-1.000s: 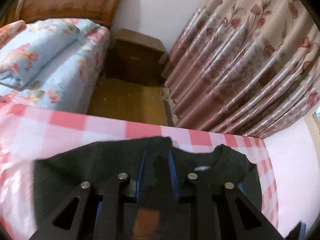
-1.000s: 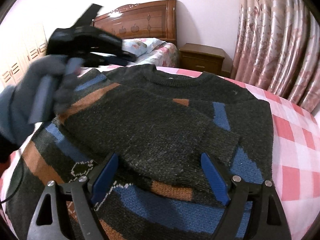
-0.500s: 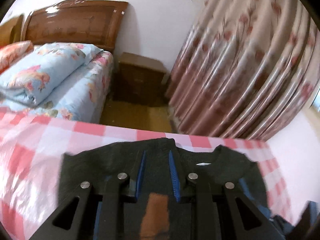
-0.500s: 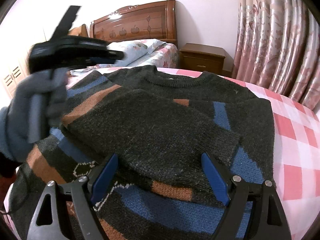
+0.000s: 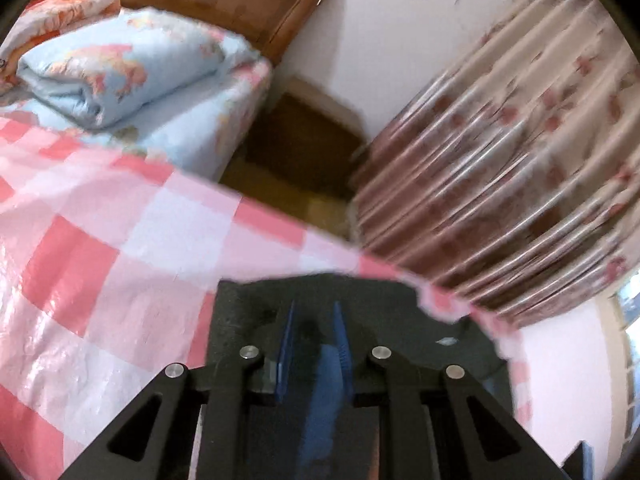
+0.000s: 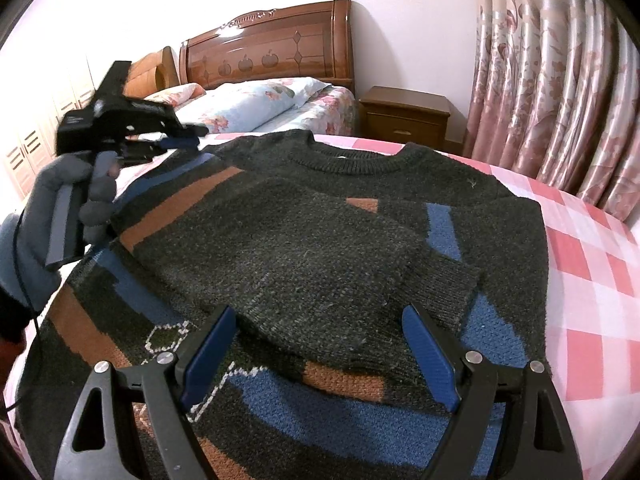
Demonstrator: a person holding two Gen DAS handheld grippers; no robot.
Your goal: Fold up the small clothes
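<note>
A: Left wrist view first: what is changed there, compared with a second ago?

B: More of the pink checked cover (image 5: 100, 272) is shown ahead of the left gripper (image 5: 314, 344), and the dark sweater (image 5: 248, 312) is now seen only as a band close under the fingers. The jaws have just been closing. A fold of dark knit with a blue stripe is seen between the blue pads (image 5: 340, 340), so the left gripper is judged to be clamped on the sweater's edge.

A: And from the right wrist view?

B: The left gripper (image 6: 176, 140) is seen carried outward, beyond the sweater's (image 6: 320, 240) left shoulder, held in a gloved hand (image 6: 60, 208). A strip of sweater with blue and orange bands is drawn up toward it. The right gripper (image 6: 316, 356) is unchanged: its jaws are kept wide apart, with one folded sleeve (image 6: 312, 272) lying just ahead between the tips, untouched.

A: Where is the garment left, then?

B: It is spread flat on the checked cover ahead of the right gripper, collar at the far end, one sleeve already laid across the chest.

A: What is meant for the task?

B: The left side is probably being lifted for the next fold inward; that fold is not yet laid.
</note>
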